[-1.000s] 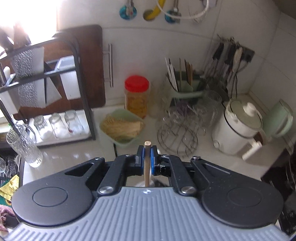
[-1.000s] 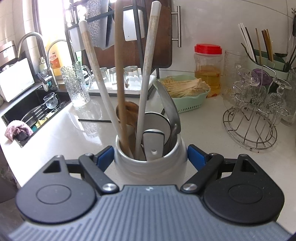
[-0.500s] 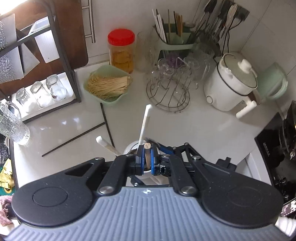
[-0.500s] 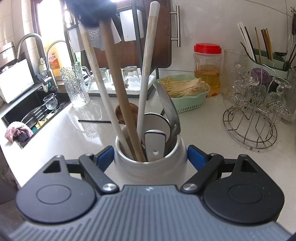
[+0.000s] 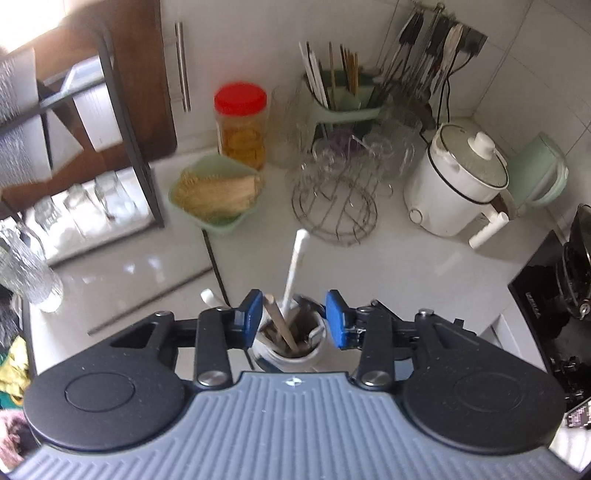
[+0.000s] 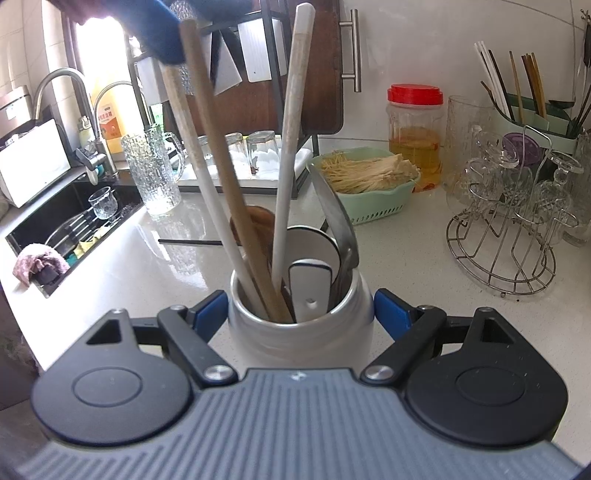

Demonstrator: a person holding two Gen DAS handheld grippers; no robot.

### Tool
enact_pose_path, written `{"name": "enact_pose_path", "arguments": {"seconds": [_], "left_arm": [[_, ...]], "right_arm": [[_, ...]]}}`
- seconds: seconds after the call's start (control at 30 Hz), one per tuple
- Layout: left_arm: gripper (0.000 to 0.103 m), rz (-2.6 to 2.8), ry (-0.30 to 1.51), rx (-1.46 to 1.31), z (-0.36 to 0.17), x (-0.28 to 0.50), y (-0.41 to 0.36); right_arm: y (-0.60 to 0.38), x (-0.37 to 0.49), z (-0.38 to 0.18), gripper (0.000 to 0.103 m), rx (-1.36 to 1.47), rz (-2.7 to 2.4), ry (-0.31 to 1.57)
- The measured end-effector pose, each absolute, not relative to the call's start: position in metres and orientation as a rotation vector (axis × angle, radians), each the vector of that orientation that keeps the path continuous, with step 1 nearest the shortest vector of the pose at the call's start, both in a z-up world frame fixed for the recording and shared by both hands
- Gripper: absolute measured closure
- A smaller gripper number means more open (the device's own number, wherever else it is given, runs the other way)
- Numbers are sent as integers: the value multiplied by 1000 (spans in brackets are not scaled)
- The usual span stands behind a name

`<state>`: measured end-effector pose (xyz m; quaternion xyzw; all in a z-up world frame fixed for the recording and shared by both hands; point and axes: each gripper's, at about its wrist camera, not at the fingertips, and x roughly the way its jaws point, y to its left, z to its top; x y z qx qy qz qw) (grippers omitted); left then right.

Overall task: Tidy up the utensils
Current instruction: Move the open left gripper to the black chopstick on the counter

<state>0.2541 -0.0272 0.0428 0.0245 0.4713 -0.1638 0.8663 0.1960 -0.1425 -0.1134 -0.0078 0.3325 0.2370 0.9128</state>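
A white utensil jar [image 6: 299, 332] stands on the counter between the fingers of my right gripper [image 6: 300, 306], which grips its sides. It holds a wooden-handled utensil [image 6: 229, 173], two white handles [image 6: 288, 147], a metal spoon [image 6: 340, 229] and a white spatula. My left gripper [image 5: 293, 317] hovers above the jar [image 5: 291, 354] with its jaws open. The wooden handle [image 5: 279, 323] leans free between its fingers. A blue pad of the left gripper [image 6: 159, 29] shows at the top of the right wrist view.
Two black chopsticks [image 5: 212, 258] lie on the counter. A green basket of noodles [image 5: 218, 195], a red-lidded jar [image 5: 242, 125], a wire glass rack [image 5: 336, 199], a white cooker [image 5: 458, 184], a chopstick holder [image 5: 343, 96] and a black dish rack [image 5: 122, 122] stand behind. A sink [image 6: 66, 225] is at the left.
My left gripper opened and let go of the wooden handle, which now rests in the jar. The right gripper and jar have not moved.
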Motion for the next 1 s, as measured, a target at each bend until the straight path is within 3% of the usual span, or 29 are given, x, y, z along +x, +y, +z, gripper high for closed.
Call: {"name": "enact_pose_path", "arguments": {"seconds": [0.23, 0.33, 0.6, 1.0], "left_arm": [[58, -302, 873, -16, 57, 238, -14], [42, -272, 817, -38, 63, 227, -5], [33, -203, 765, -71, 70, 210, 30], [32, -140, 777, -98, 48, 230, 109]], "right_arm": [[-145, 197, -114, 15, -10, 500, 685], [-144, 197, -114, 15, -16, 505, 685], [-145, 199, -113, 15, -15, 508, 695], [-139, 200, -111, 15, -7, 460, 725]]}}
